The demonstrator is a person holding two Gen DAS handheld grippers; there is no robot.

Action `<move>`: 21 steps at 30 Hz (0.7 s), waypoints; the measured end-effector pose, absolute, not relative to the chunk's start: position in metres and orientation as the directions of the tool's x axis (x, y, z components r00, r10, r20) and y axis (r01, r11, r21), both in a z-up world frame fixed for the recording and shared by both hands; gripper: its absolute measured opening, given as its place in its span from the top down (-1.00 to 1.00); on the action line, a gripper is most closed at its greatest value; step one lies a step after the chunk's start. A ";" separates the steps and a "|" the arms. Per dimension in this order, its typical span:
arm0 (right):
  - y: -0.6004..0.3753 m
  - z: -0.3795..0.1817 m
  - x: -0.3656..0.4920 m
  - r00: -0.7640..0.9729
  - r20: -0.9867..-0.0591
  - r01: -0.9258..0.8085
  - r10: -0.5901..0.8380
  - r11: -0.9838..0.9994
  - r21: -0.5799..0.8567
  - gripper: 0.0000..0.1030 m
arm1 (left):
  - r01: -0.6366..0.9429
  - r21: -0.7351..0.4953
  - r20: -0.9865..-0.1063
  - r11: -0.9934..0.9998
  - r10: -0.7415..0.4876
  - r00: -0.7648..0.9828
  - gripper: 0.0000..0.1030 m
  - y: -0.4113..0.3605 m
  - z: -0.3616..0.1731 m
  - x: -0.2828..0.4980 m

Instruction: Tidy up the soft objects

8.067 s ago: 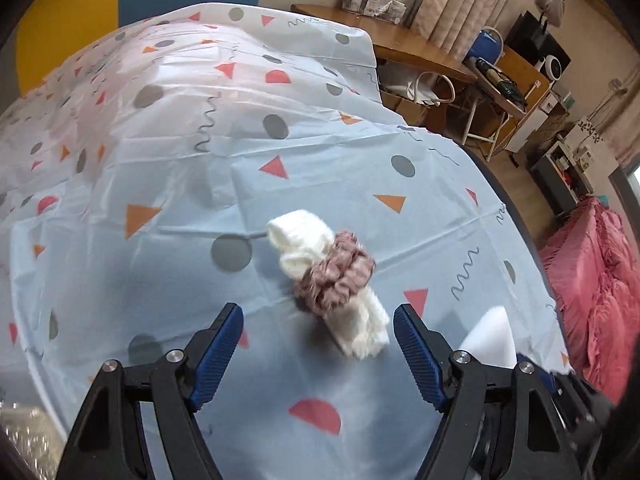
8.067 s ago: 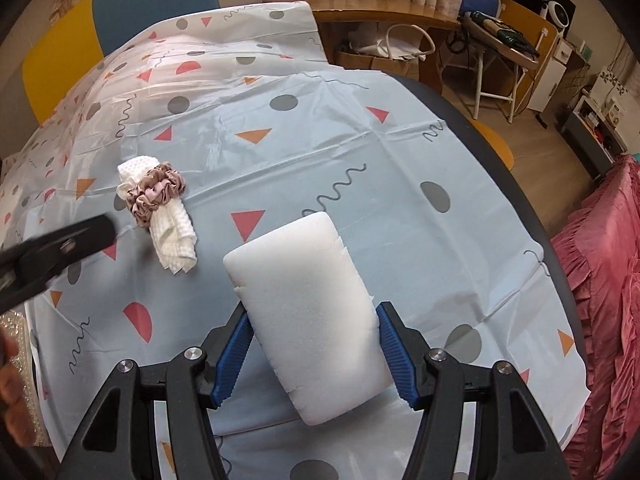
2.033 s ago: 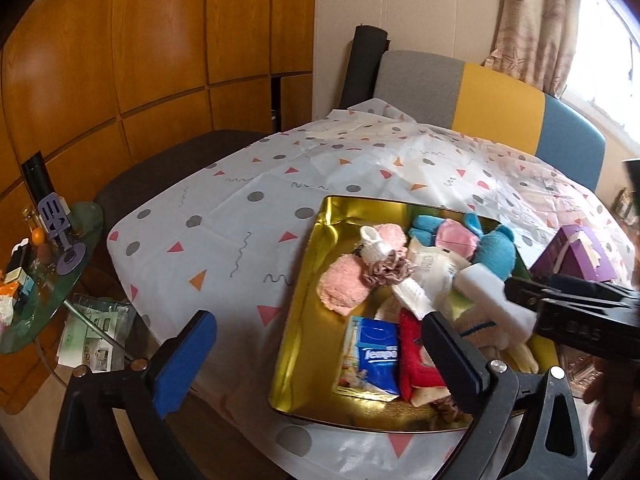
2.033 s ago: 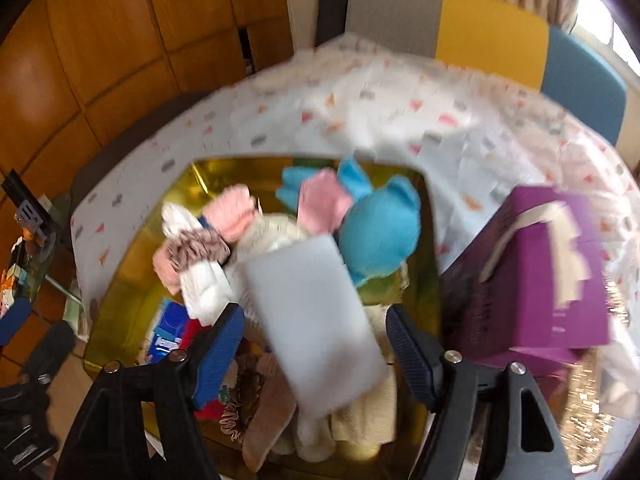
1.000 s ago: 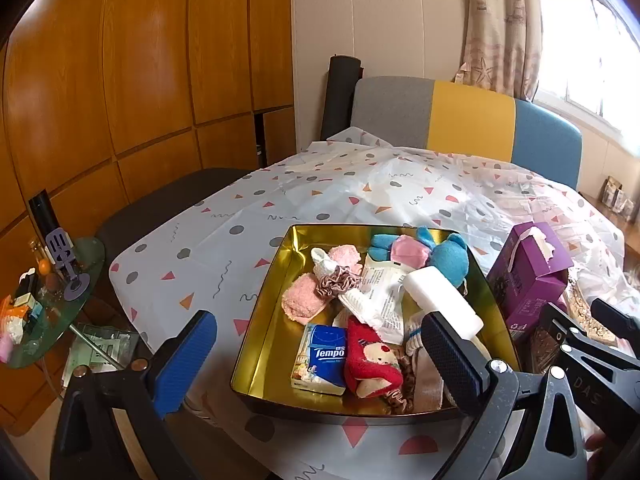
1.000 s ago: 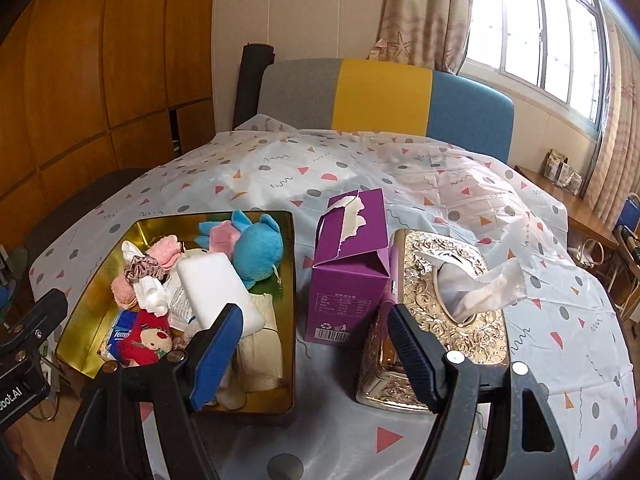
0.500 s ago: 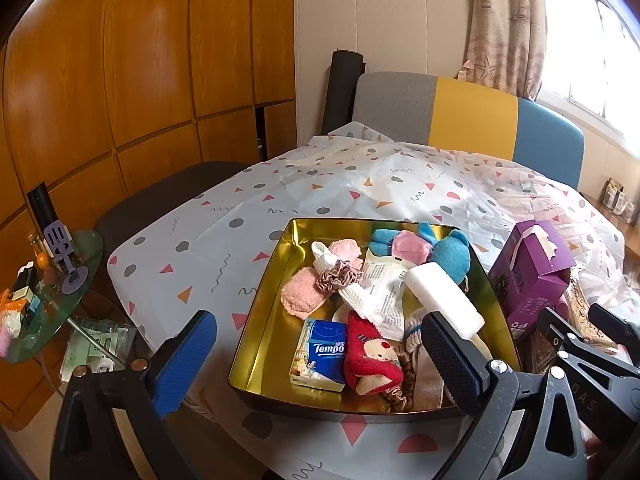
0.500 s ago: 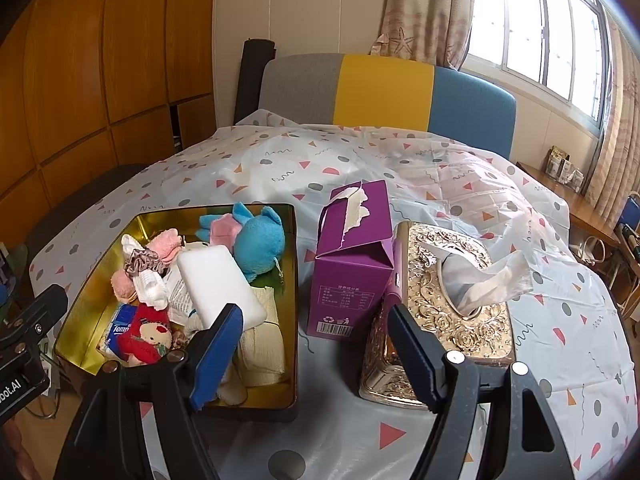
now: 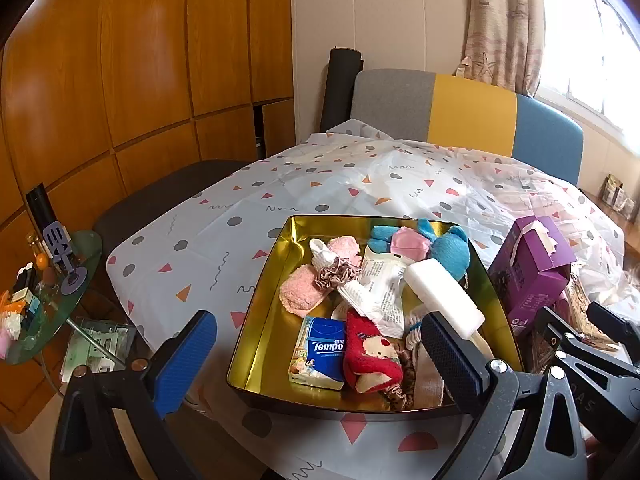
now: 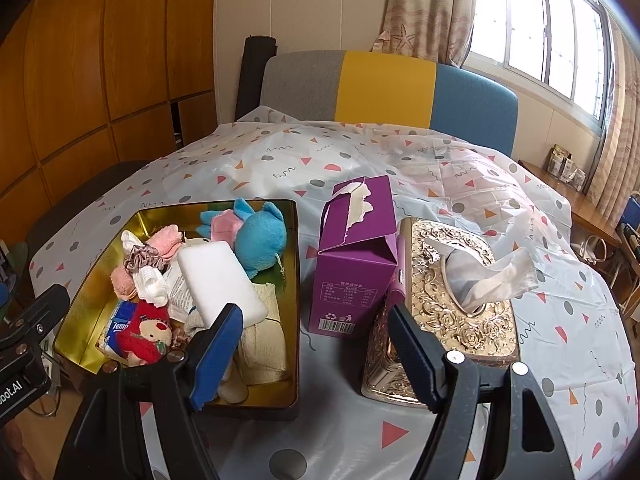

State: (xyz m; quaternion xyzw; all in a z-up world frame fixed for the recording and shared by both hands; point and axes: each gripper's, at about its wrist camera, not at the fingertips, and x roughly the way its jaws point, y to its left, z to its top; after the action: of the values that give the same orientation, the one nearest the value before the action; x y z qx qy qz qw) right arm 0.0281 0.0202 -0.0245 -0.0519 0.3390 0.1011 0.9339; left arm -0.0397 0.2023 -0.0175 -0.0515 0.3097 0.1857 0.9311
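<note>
- The gold tray (image 9: 260,320) is sitting on the patterned tablecloth (image 9: 224,240), near the table's edge, and is holding the soft objects.
- The white sponge block (image 10: 220,280) is lying on top of the pile in the tray, tilted, with its far end just beside the blue plush toy (image 10: 260,236).
- The rolled white cloth with the mauve scrunchie (image 9: 336,274) around it is resting against a pink fluffy item (image 9: 300,292) toward the tray's left side.
- A red plush (image 9: 370,354) and a blue tissue pack (image 9: 320,354) are lying at the tray's near end, touching each other.
- The left gripper (image 9: 320,360) is hovering in front of the tray, jaws spread wide, nothing between the pads.
- The right gripper (image 10: 316,348) is hanging above the table, jaws likewise apart and gripping nothing; the tray's right wall and the purple box (image 10: 356,256) are showing in the gap.
- The purple box is standing just right of the tray; an ornate gold tissue box (image 10: 452,292) is sitting against its right side.
</note>
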 end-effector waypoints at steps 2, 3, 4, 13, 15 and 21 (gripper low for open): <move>0.020 -0.025 0.028 0.748 -0.645 -0.224 0.154 0.974 -0.027 -0.48 | -0.378 0.020 -0.595 0.926 0.315 0.740 -0.99 0.203 -0.018 -0.040; 0.020 -0.025 0.028 0.748 -0.646 -0.224 0.154 0.974 -0.027 -0.48 | -0.379 0.020 -0.596 0.925 0.315 0.739 -0.99 0.203 -0.018 -0.039; 0.021 -0.025 0.028 0.748 -0.646 -0.223 0.153 0.974 -0.029 -0.48 | -0.379 0.018 -0.596 0.925 0.314 0.739 -0.99 0.203 -0.018 -0.039; 0.023 -0.026 0.028 0.743 -0.651 -0.229 0.154 0.973 -0.031 -0.48 | -0.378 0.018 -0.600 0.926 0.313 0.737 -0.99 0.204 -0.019 -0.039; 0.023 -0.027 0.028 0.740 -0.654 -0.229 0.154 0.973 -0.030 -0.48 | -0.378 0.015 -0.602 0.926 0.311 0.736 -0.99 0.204 -0.020 -0.040; 0.023 -0.028 0.027 0.740 -0.654 -0.229 0.155 0.973 -0.028 -0.48 | -0.378 0.014 -0.600 0.925 0.311 0.737 -0.99 0.205 -0.019 -0.040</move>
State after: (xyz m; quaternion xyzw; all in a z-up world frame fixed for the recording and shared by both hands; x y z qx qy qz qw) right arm 0.0271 0.0226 -0.0276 -0.0535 0.3455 0.1032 0.9312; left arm -0.0402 0.2048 -0.0194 -0.0543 0.3117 0.1852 0.9304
